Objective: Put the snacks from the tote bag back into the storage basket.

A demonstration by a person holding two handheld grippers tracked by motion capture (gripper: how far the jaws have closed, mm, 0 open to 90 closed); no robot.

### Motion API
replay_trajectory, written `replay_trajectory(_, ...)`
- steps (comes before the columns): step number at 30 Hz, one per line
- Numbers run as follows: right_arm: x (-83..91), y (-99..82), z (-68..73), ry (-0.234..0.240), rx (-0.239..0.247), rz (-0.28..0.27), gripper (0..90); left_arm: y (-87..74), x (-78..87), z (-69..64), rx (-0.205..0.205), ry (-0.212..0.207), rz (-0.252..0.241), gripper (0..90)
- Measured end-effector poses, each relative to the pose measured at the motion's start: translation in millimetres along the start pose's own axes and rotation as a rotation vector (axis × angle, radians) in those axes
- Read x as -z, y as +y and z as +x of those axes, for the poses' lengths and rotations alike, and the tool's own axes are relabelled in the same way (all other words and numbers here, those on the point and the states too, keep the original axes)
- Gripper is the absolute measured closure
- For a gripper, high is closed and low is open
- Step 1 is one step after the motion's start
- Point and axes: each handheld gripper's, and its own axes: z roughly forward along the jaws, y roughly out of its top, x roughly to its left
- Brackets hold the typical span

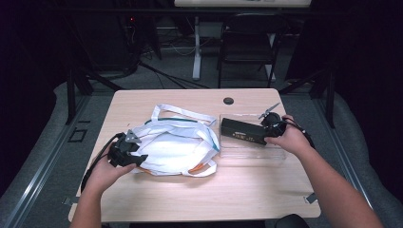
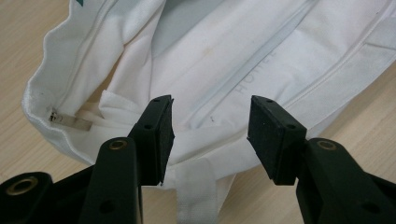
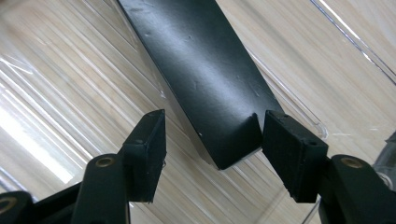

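Gaping left claw (image 2: 210, 135) over white bag's (image 2: 224, 70) zip pull (image 2: 70, 120).

On the table (image 1: 157, 190), a cloth bag (image 1: 176, 145) lies left of centre, with a clear tray (image 1: 252, 147) just to its right. A long box (image 1: 243, 131) sits in the tray, along its far side. The left gripper (image 1: 124, 151) is at the bag's left edge, its jaws apart over the bag's rim. The right gripper (image 1: 272, 127) is at the box's right end, its jaws apart around that end. A chair (image 1: 247, 42) stands behind the table.
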Motion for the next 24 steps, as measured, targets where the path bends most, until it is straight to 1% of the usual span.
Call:
replay_trajectory(3, -0.5, -0.6, -0.9, -0.004, -0.001, 0.003, 39.9, -0.2, 0.2, 0.0, 0.000, 0.002, -0.003, 50.2)
replay_trajectory(4, -1.9, -1.9, -1.1, 0.002, -0.018, -0.011, 39.5, -0.3, 0.4, 0.1, -0.001, 0.003, -0.002, 50.2)
replay_trajectory(5, -1.9, -1.9, -1.1, 0.002, -0.018, -0.011, 39.5, -0.3, 0.4, 0.1, -0.001, 0.003, -0.002, 50.2)
replay_trajectory(7, -1.5, -2.9, -2.8, -0.004, -0.016, 0.008, 39.2, -0.4, 0.2, 0.1, -0.001, 0.003, -0.002, 50.3)
replay_trajectory(8, -2.9, -4.4, -2.5, -0.008, -0.032, -0.004, 39.0, -0.4, 0.1, 0.0, 0.000, 0.003, -0.002, 50.2)
replay_trajectory(9, -2.1, -4.6, -4.2, -0.003, -0.019, 0.018, 38.7, -0.4, 0.0, 0.1, 0.000, 0.003, -0.002, 50.2)
replay_trajectory(14, -4.4, -8.3, -6.3, -0.010, -0.045, 0.017, 38.4, -0.2, -0.9, 0.0, -0.003, 0.000, 0.005, 50.2)
replay_trajectory(19, -5.3, -9.5, -8.2, -0.014, -0.044, 0.030, 38.3, 0.0, -1.0, -0.3, -0.004, 0.002, 0.004, 50.3)
replay_trajectory(20, -6.3, -11.0, -8.5, -0.011, -0.058, 0.026, 38.4, -0.1, -0.6, 0.1, -0.004, 0.000, 0.006, 50.2)
replay_trajectory(21, -6.6, -11.8, -8.9, -0.016, -0.061, 0.026, 38.4, -0.1, -0.6, 0.1, -0.004, 0.000, 0.006, 50.2)
replay_trajectory(22, -6.4, -11.9, -10.4, -0.004, -0.058, 0.038, 38.4, -0.3, -0.8, 0.0, -0.003, 0.000, 0.006, 50.2)
replay_trajectory(23, -6.4, -11.9, -10.4, -0.004, -0.058, 0.038, 38.4, -0.3, -0.8, 0.0, -0.003, 0.000, 0.006, 50.2)
replay_trajectory(24, -8.4, -13.5, -9.4, -0.005, -0.085, 0.013, 38.4, -0.2, -0.8, -0.1, -0.004, 0.000, 0.007, 50.2)
